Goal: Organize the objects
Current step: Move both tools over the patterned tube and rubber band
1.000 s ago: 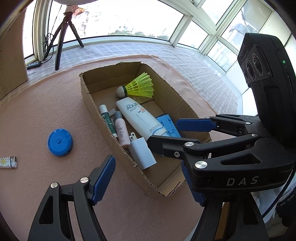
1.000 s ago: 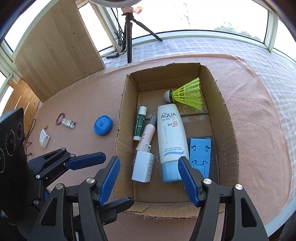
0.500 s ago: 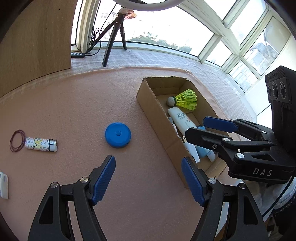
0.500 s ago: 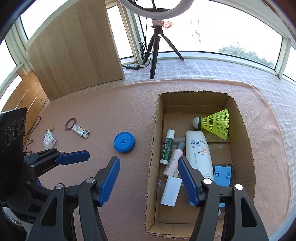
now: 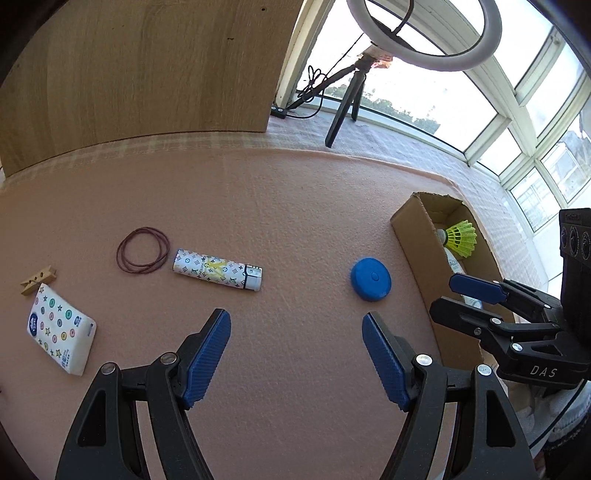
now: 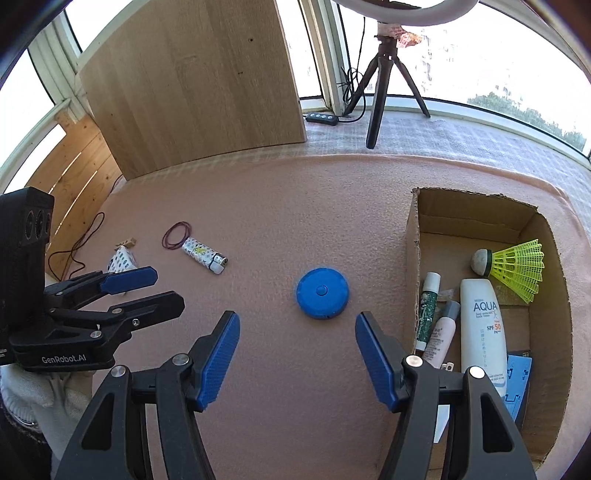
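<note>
A cardboard box (image 6: 413, 236) (image 5: 410, 229) on the pink mat holds a yellow shuttlecock (image 6: 517, 269) (image 5: 460, 238), a white AQUA tube (image 6: 482, 332), two slim tubes and a blue item. Left of the box a round blue disc (image 6: 322, 292) (image 5: 370, 278) lies on the mat. Farther left lie a patterned lighter (image 5: 218, 270) (image 6: 205, 255), red rubber bands (image 5: 143, 250) (image 6: 177, 234), a tissue pack (image 5: 61, 330) (image 6: 121, 261) and a wooden clothespin (image 5: 38, 279). My left gripper (image 5: 295, 354) (image 6: 142, 291) is open over bare mat. My right gripper (image 6: 297, 354) (image 5: 461, 299) is open just short of the disc.
A tripod (image 6: 384, 85) with a ring light (image 5: 424, 33) stands at the back by the windows. A wooden panel (image 6: 192, 85) leans at the back left. A dark cable (image 6: 77, 254) trails off the mat's left edge.
Both grippers have swung left, away from above the box. The box has slid to the right of both views; the lighter, rubber bands and tissue pack have come into view. Both grippers stayed open.
</note>
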The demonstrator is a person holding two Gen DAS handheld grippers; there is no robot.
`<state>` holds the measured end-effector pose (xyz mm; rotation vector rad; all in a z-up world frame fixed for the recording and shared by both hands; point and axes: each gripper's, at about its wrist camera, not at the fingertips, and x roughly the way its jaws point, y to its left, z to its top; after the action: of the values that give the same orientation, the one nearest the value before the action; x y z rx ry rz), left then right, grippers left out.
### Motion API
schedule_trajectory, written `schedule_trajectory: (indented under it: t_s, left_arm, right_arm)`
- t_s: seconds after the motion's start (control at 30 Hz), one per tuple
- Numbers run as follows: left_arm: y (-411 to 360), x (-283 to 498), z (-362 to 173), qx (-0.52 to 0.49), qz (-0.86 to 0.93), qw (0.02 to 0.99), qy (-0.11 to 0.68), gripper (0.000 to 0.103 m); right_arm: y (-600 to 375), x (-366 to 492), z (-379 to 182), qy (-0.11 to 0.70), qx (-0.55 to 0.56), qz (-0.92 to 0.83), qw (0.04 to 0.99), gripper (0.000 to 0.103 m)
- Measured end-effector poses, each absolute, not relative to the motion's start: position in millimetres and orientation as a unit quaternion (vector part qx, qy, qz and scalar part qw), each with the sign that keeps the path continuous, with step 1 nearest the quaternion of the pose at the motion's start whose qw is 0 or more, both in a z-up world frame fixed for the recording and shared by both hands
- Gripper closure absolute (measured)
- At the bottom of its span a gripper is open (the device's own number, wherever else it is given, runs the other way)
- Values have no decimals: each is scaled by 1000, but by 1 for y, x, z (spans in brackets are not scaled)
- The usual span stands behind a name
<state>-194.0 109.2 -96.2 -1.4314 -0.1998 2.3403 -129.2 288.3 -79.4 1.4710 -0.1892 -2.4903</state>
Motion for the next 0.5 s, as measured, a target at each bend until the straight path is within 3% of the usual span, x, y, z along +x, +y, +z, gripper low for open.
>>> schedule_trajectory:
  t_s: [0.5]
  left_arm:
    - [-32, -203, -114, -509, 849, 68, -128, 26]
  right_arm:
    - [219, -170, -87, -56, 517, -837, 168, 42]
